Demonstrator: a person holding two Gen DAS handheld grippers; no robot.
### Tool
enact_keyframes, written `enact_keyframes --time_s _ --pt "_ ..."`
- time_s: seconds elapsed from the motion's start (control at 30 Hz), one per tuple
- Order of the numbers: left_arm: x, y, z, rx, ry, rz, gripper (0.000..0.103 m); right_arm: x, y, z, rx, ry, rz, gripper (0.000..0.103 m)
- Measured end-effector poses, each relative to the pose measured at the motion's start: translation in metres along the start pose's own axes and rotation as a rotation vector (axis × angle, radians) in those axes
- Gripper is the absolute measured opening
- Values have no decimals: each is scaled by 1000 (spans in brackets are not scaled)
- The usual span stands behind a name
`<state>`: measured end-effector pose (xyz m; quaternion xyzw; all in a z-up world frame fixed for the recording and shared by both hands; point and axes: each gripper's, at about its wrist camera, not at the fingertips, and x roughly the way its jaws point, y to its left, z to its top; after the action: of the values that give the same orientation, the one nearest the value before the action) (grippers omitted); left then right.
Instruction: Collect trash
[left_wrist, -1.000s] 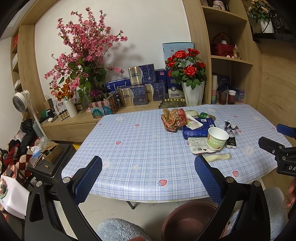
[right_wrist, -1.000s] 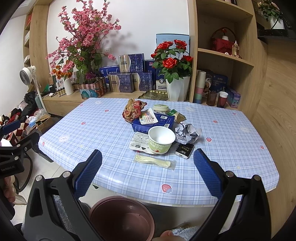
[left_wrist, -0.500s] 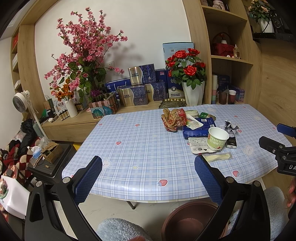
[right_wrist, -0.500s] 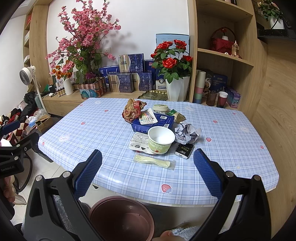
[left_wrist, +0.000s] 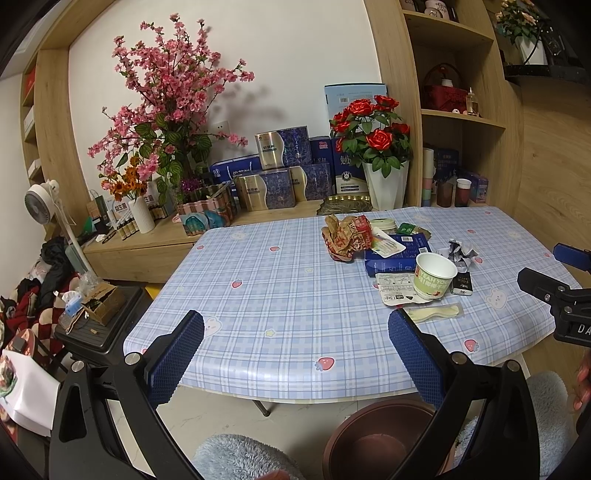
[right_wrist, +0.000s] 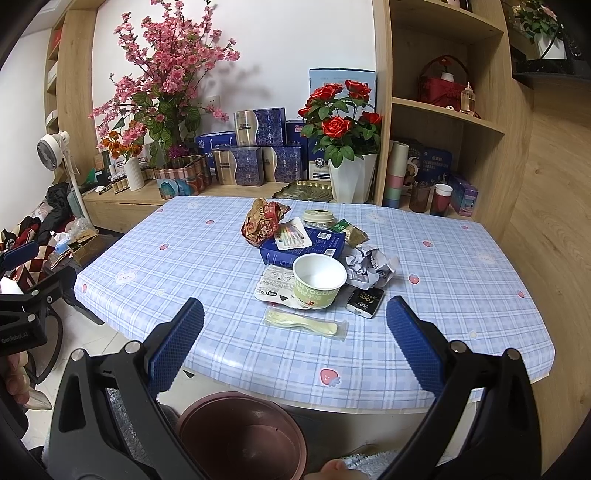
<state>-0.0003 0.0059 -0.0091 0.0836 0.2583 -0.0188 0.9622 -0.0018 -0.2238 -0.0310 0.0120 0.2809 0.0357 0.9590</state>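
Trash (right_wrist: 314, 266), seemingly crumpled, mid-table (right_wrist: 461, 266)

Hardly anything differs from a second ago. The right wrist view has crept a touch closer to the table (right_wrist: 480, 332), so the yogurt cup (right_wrist: 318, 280) and wrapped spoon (right_wrist: 306, 325) sit very slightly larger and lower between the wide-apart fingers. The left wrist view shows no shift.
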Motion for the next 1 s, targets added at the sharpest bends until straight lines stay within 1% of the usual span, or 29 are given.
enact_keyframes --time_s 0.33,0.5,0.6,0.67,0.73,0.83,1.0 --pt "19 -6 -12 12 25 -5 98 11 -7 -2 23 6 -4 97" --pt "34 -9 -14 6 60 -43 98 25 -15 -12 45 29 -26 97" --pt "45 -16 -19 35 81 -39 98 35 -25 -17 43 45 -35 97" --pt "53 -21 -24 47 91 -44 98 42 -36 -21 41 58 -64 97" --pt "61 -24 -27 47 106 -56 98 48 -50 -25 65 62 -84 97" --pt "76 -29 -30 53 130 -65 98 58 -67 -31 91 74 -91 97" --pt "100 -45 -35 104 163 -51 98 80 -86 -35 87 121 -110 97"
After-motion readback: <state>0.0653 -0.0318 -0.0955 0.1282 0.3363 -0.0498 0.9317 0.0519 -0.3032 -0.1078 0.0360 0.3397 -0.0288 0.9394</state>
